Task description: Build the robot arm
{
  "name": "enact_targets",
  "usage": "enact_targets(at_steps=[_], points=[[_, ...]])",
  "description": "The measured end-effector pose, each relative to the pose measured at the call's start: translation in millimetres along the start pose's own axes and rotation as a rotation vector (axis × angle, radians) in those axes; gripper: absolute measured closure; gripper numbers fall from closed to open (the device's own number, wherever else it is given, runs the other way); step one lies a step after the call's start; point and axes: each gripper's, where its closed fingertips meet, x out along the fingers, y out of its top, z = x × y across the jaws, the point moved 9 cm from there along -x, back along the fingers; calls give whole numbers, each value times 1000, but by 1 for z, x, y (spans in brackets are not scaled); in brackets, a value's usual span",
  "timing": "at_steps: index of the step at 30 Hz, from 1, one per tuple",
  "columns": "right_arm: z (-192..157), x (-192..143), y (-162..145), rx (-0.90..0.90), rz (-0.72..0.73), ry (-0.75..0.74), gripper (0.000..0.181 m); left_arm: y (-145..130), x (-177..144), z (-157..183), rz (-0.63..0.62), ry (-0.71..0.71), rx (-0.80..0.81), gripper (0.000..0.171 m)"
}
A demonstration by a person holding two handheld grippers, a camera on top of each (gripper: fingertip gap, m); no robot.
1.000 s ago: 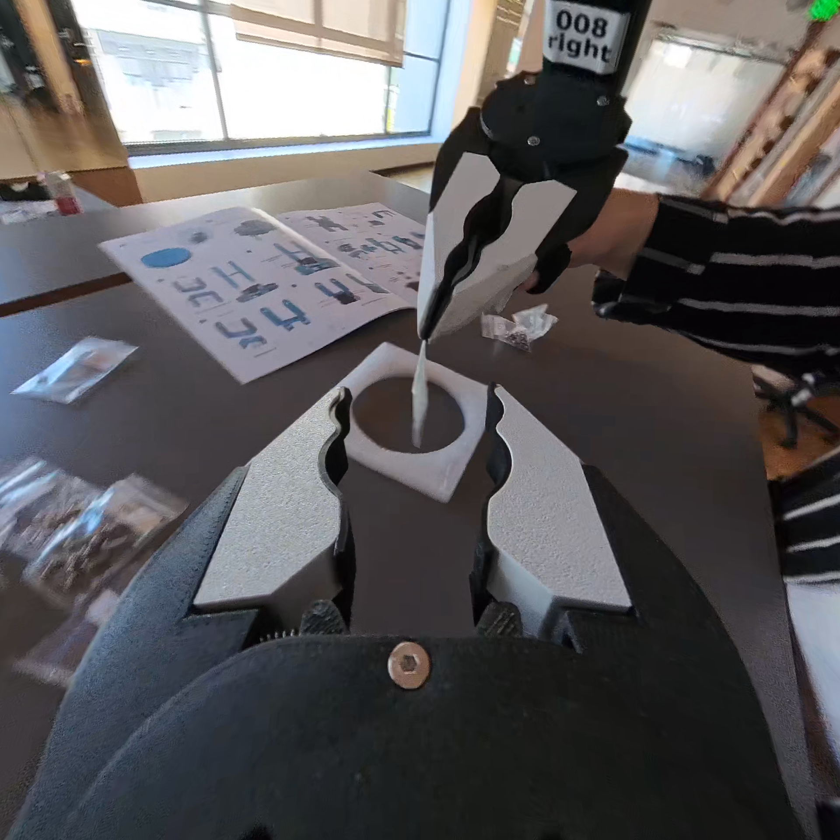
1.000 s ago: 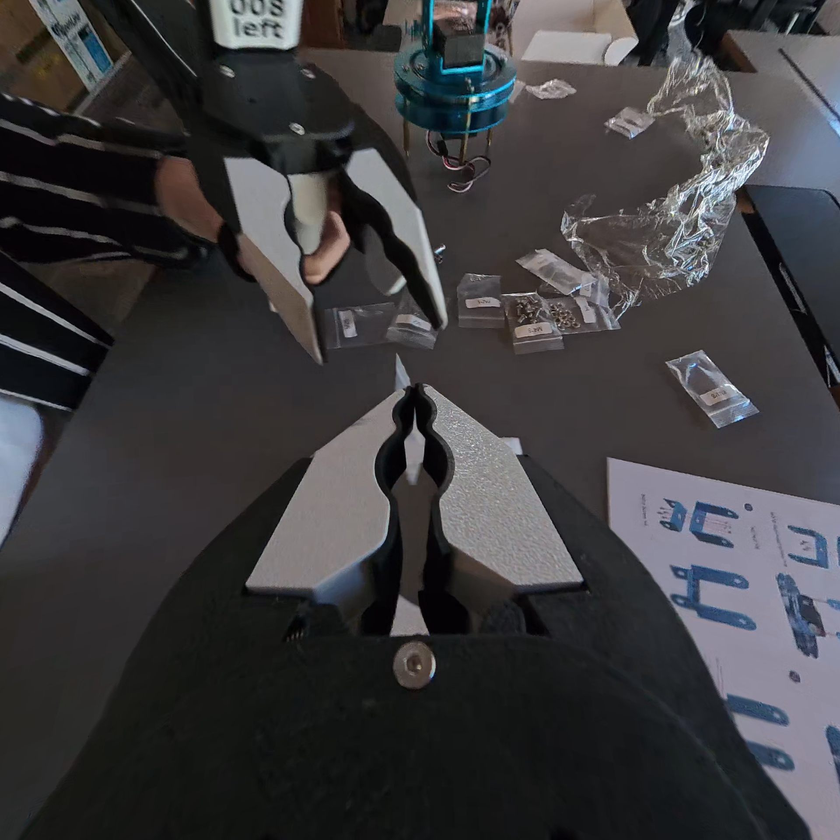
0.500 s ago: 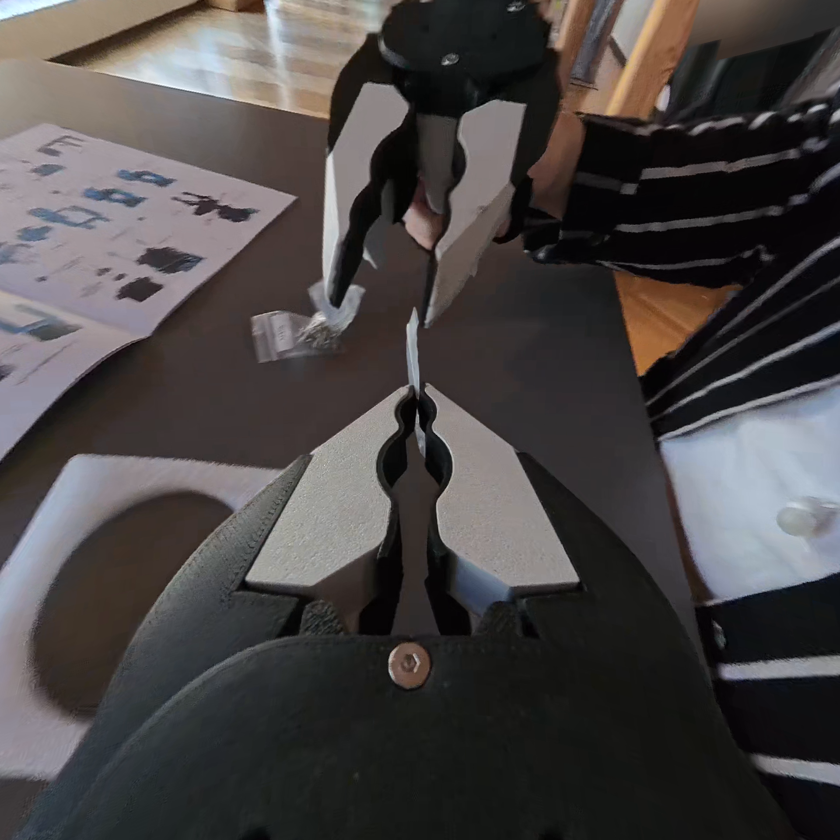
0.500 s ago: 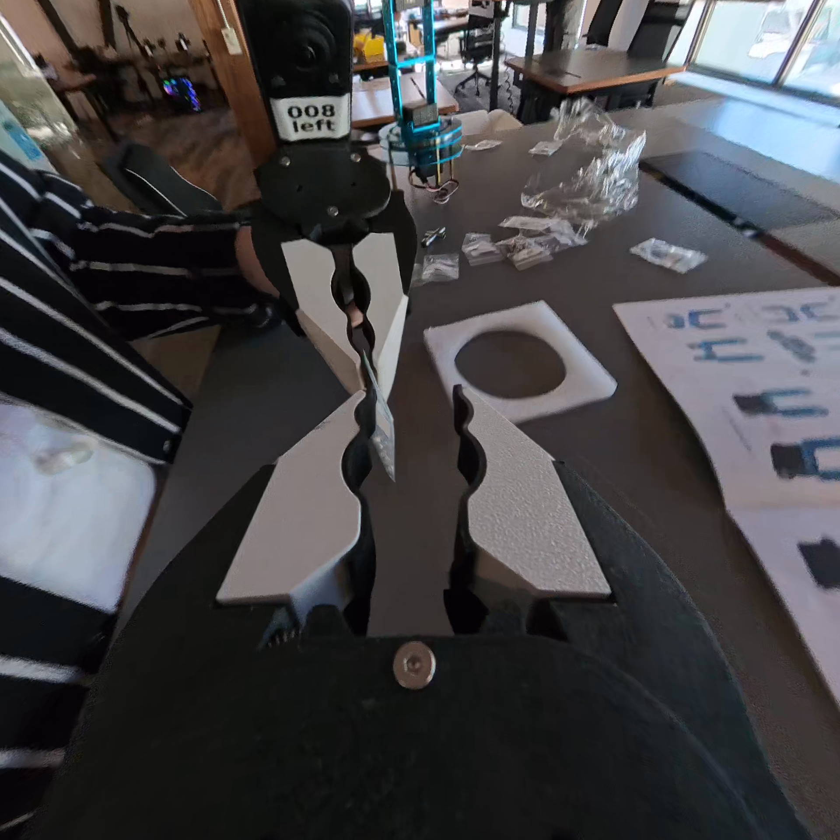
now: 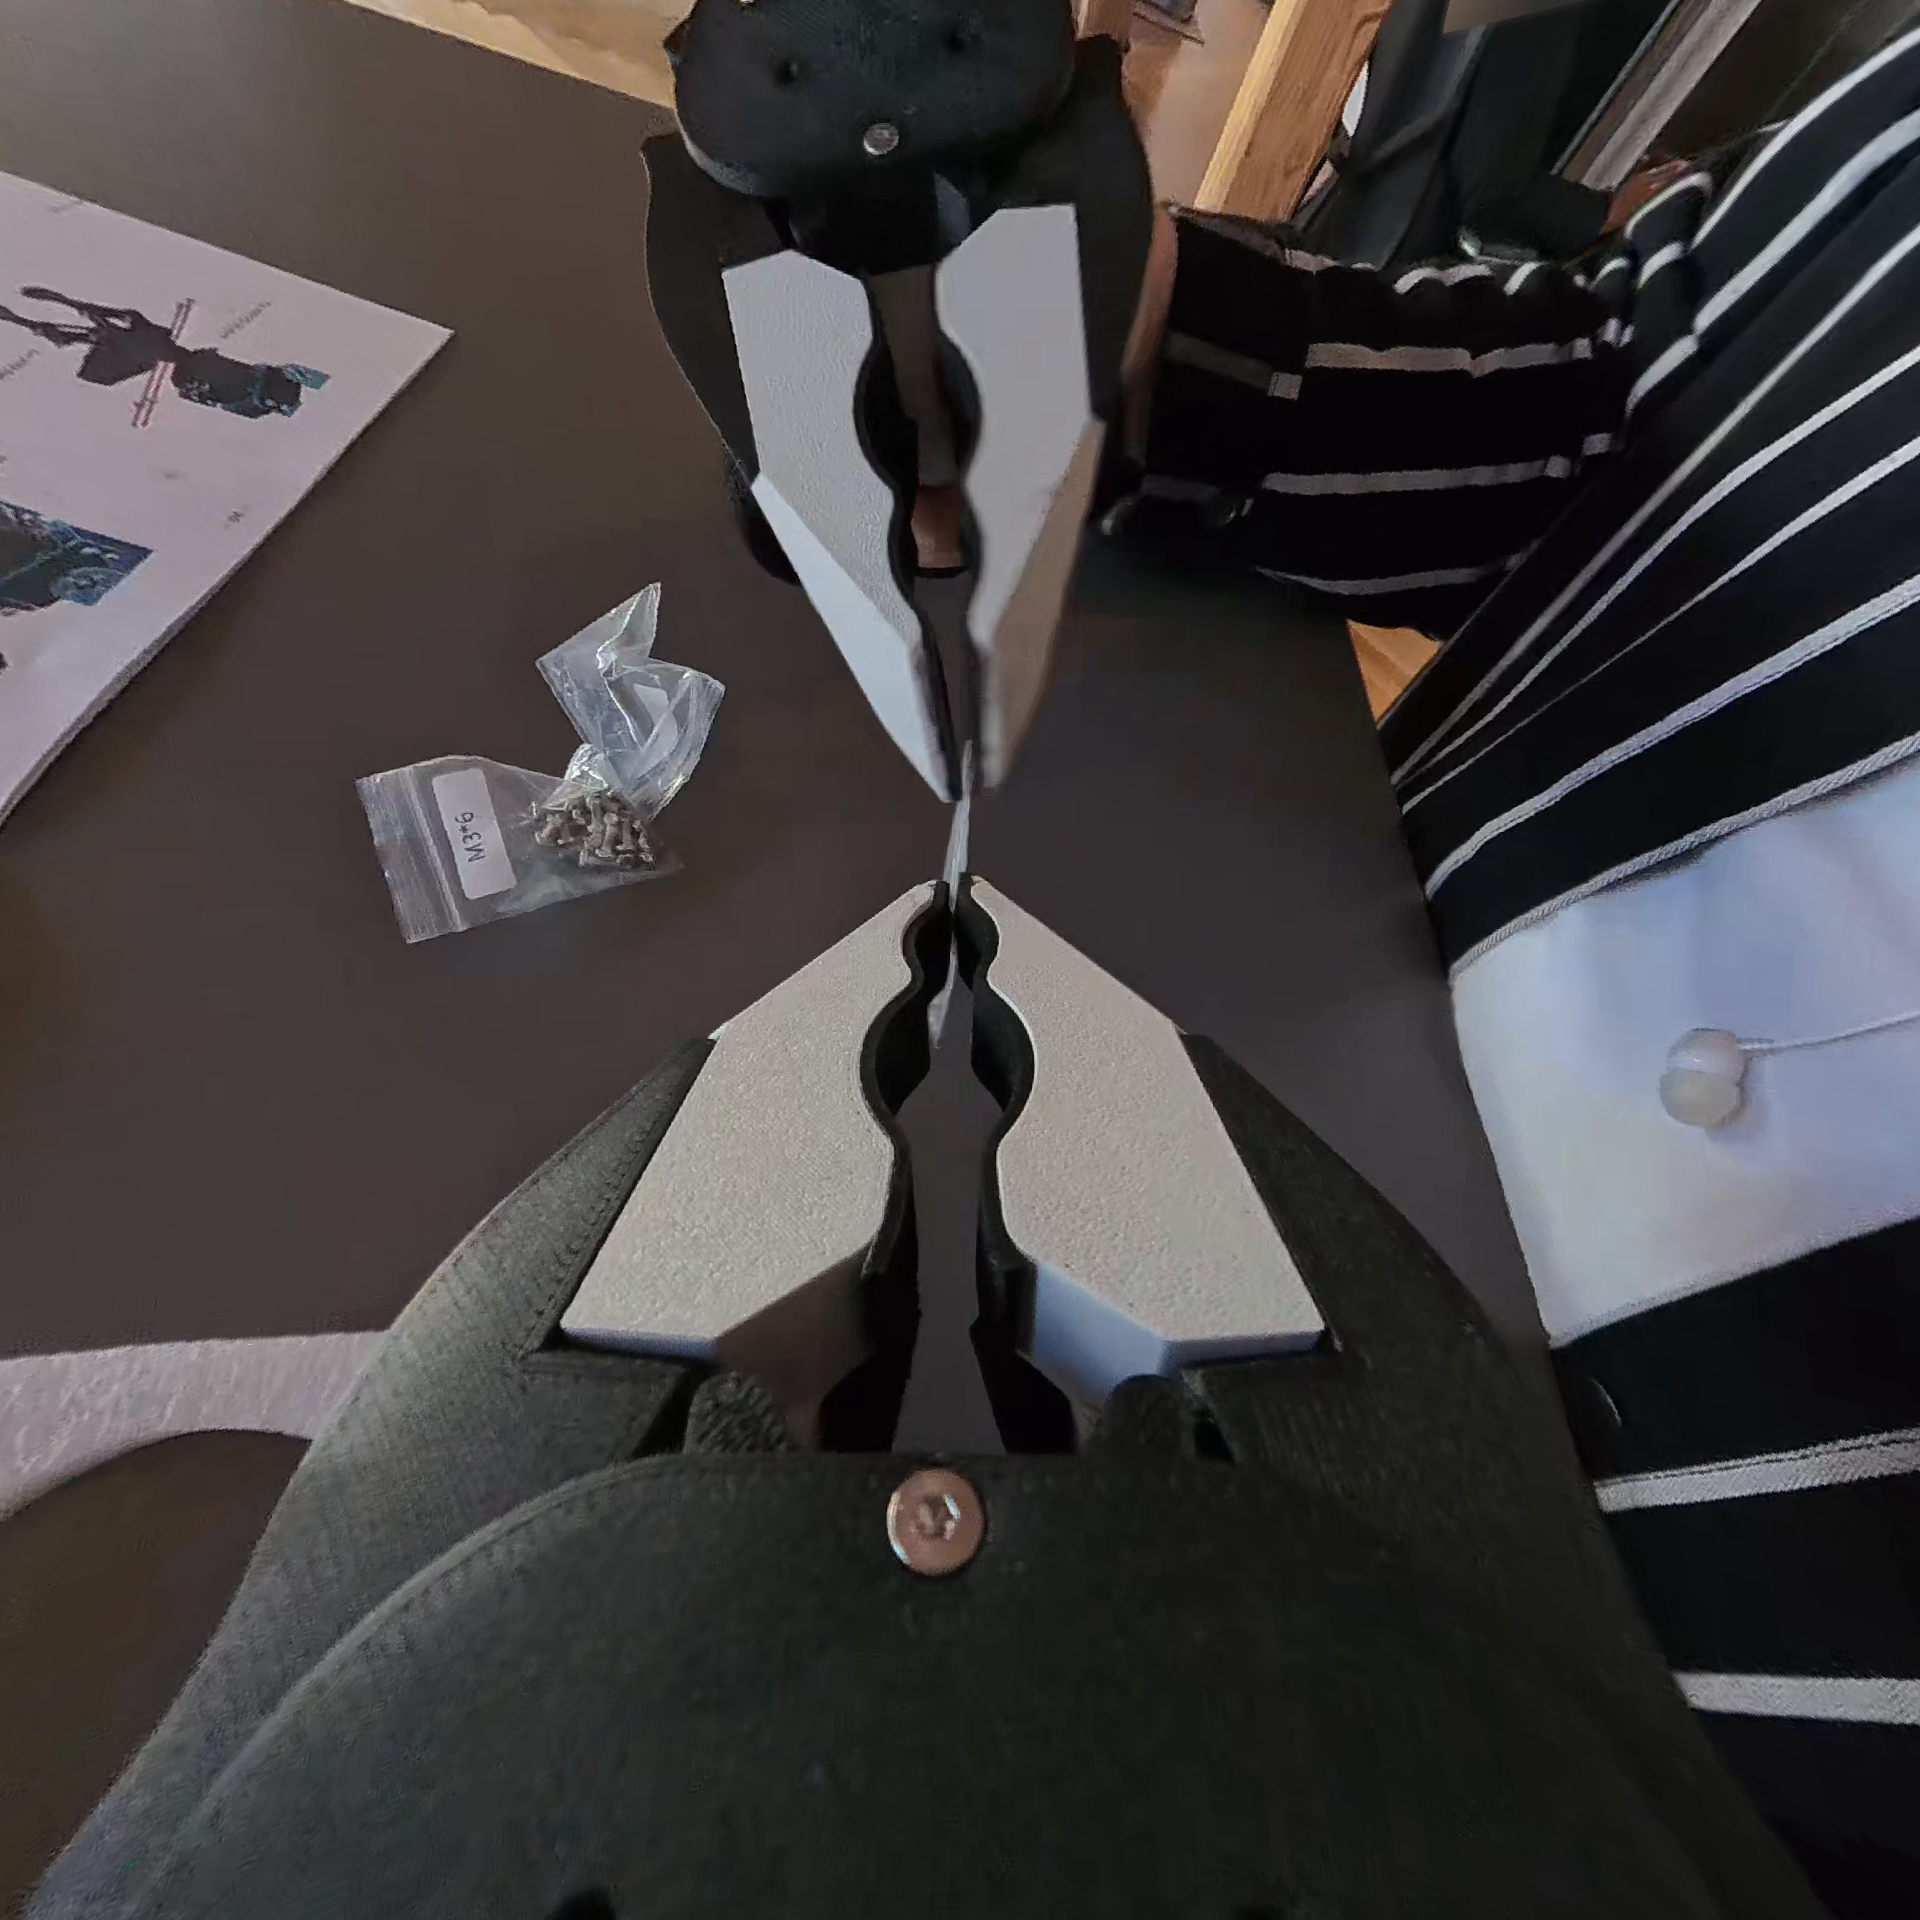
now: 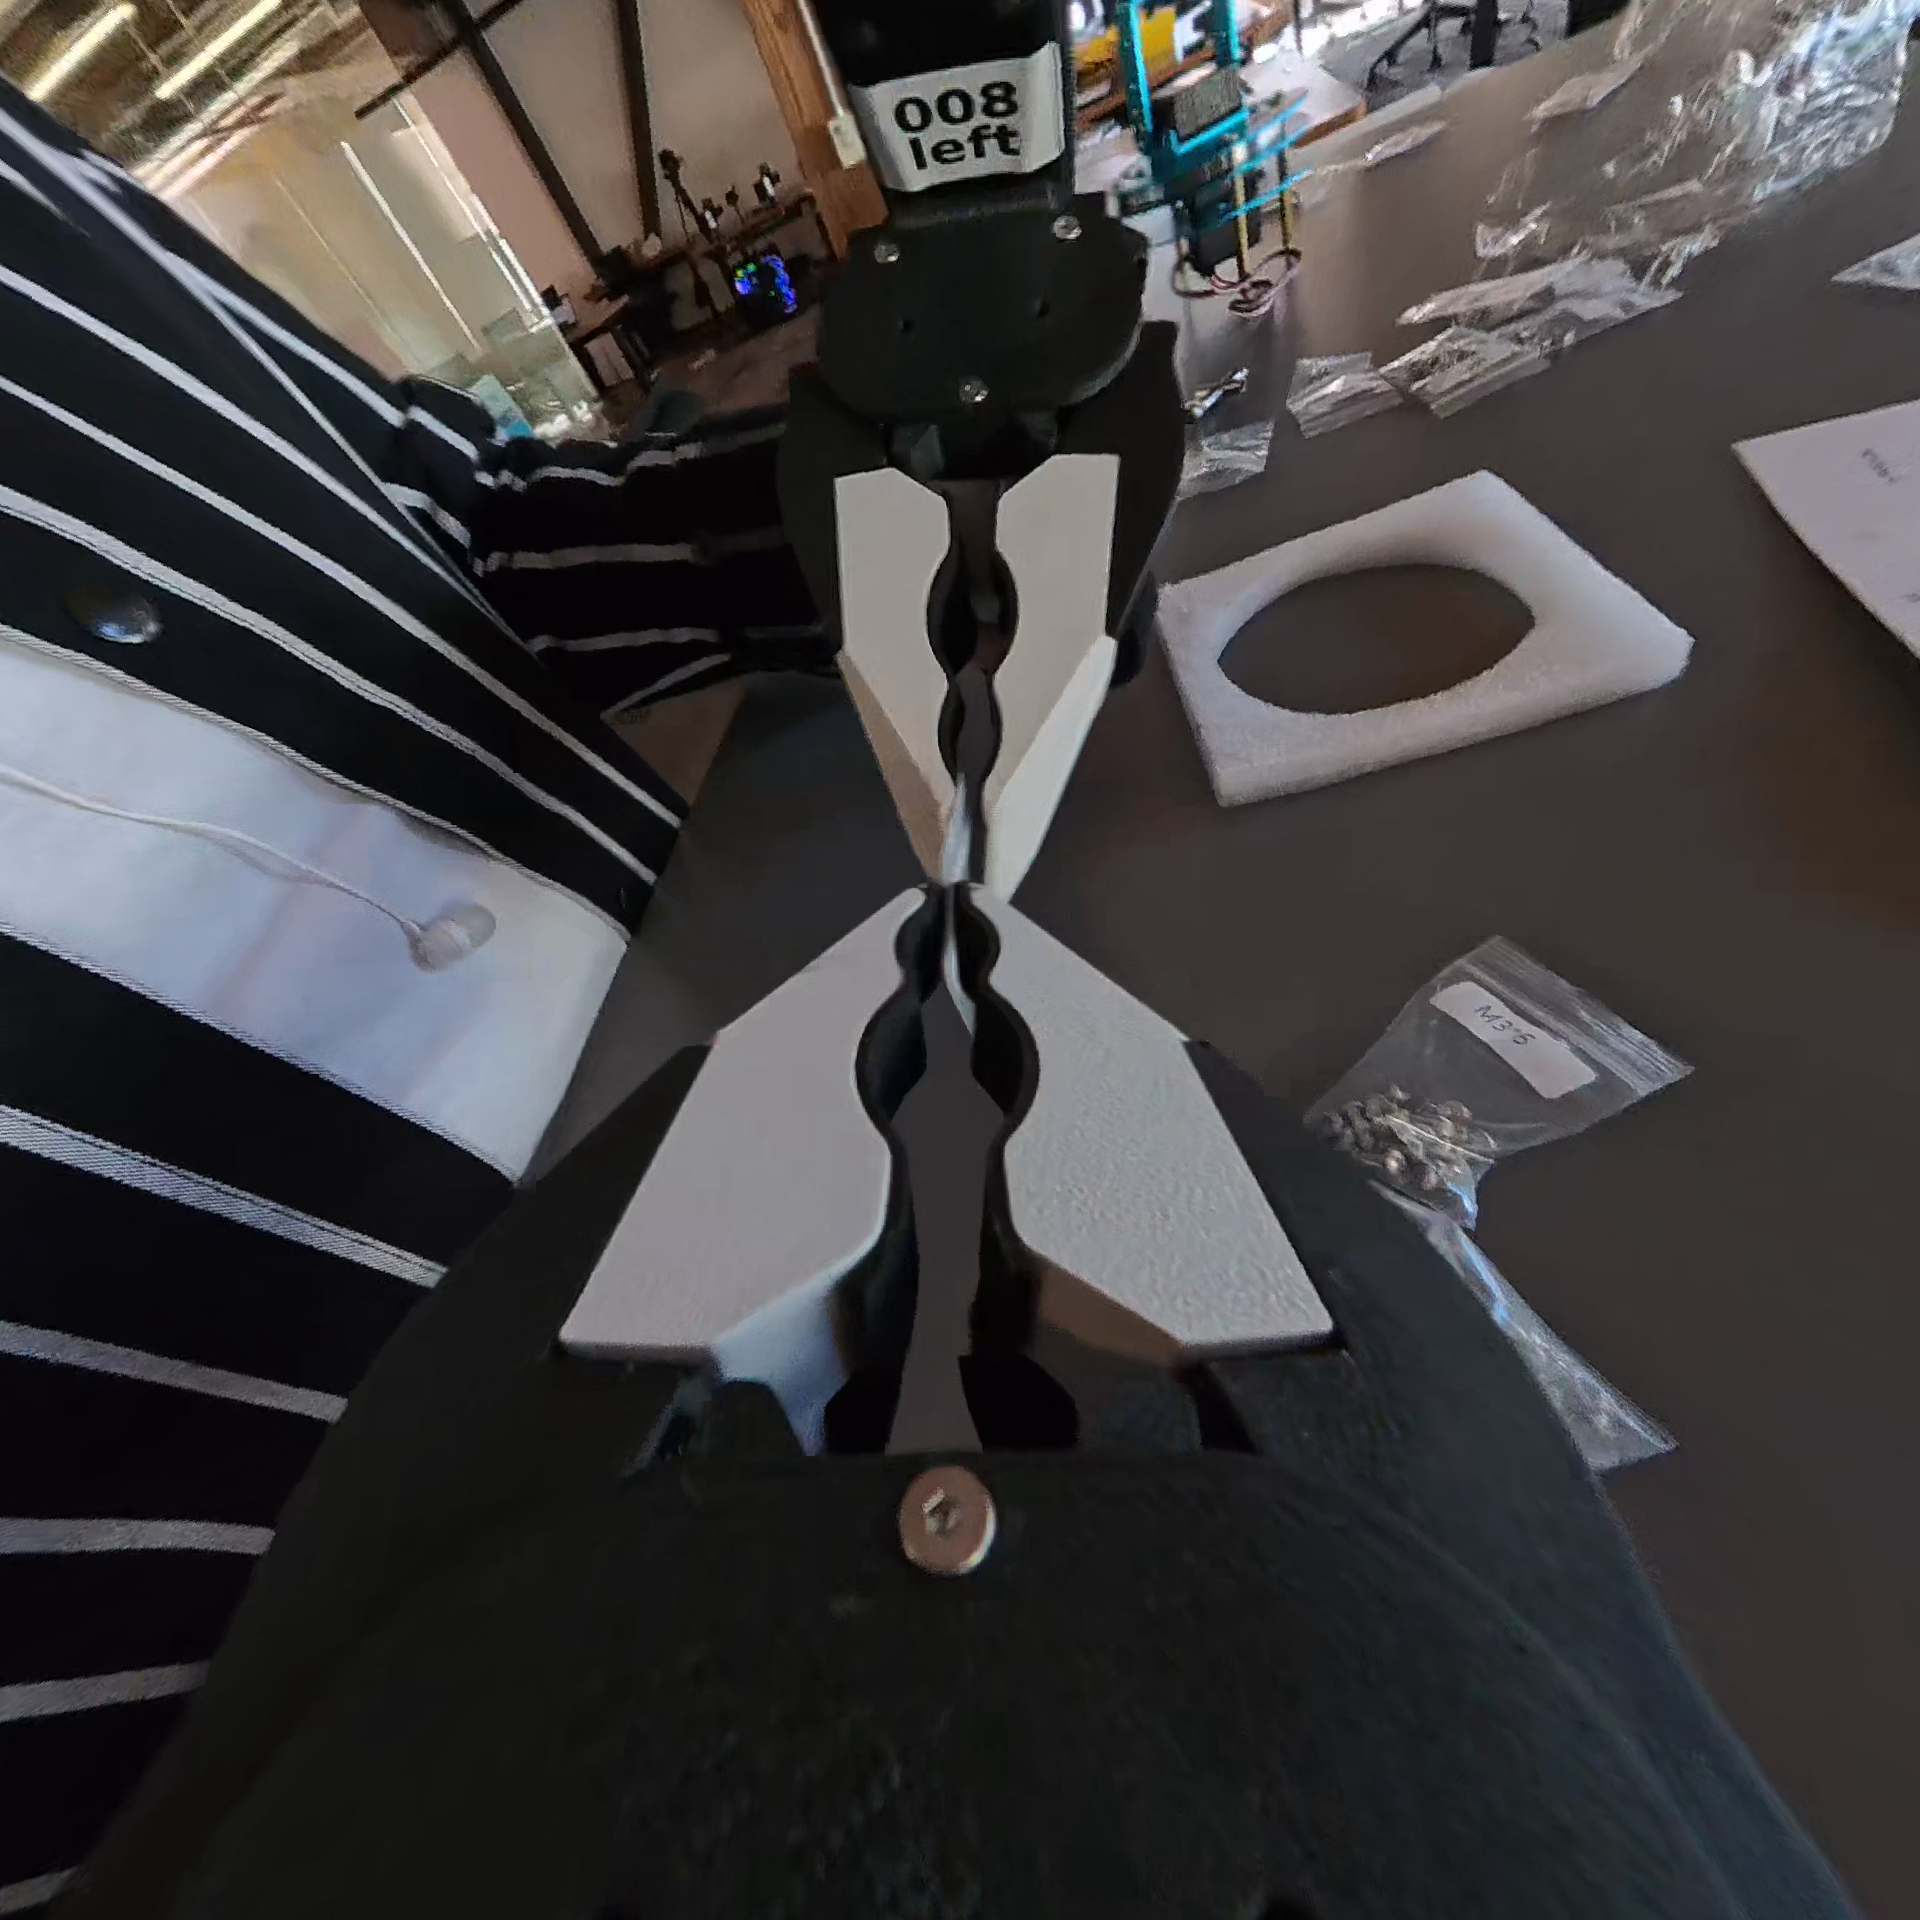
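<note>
A small clear plastic bag [image 5: 960,844], seen edge-on as a thin strip, hangs in the air between the two grippers above the dark table [image 5: 1143,831]. My left gripper [image 5: 954,896] is shut on its near end. My right gripper [image 5: 966,784] faces it tip to tip and is shut on the far end. In the right wrist view the right gripper [image 6: 948,900] pinches the bag [image 6: 962,831], and the left gripper [image 6: 972,864] holds it from the opposite side. Most of the bag is hidden between the fingers.
A bag of small screws [image 5: 520,831] lies on the table to one side, also in the right wrist view [image 6: 1455,1101]. A white foam square with a round hole [image 6: 1423,634], a printed sheet [image 5: 156,416], several more bags [image 6: 1455,353] and a person's striped sleeve [image 5: 1403,436] are nearby. The grippers are tip to tip, or close to it.
A second ago only the right gripper held the bag over the foam. The left gripper then shut on it, the right opened and has now shut on it again.
</note>
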Motion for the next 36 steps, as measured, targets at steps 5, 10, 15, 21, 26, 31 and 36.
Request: enact_targets(at_steps=[5, 10, 15, 21, 26, 31, 36], points=[[8, -5, 0, 30, -15, -101, 181, 0, 3, -4, 26, 55, -30, 160], [8, -6, -4, 81, 11, -106, 181, -8, -3, -4, 79, 192, -116, 139], [9, -3, -11, 56, -47, -114, 181, -15, 6, 0, 114, 208, -139, 144], [10, -5, -9, 87, -1, -89, 181, -18, 16, 2, 65, 181, -107, 171], [8, -13, -3, 114, 41, -21, 178, -17, 17, 2, 31, 73, -128, 171], [23, -17, 3, 229, -79, 0, 165, -14, 16, 3, 4, 74, -36, 171], [19, -8, 8, 302, -141, 88, 168, -12, 18, 4, 11, 52, -6, 171]])
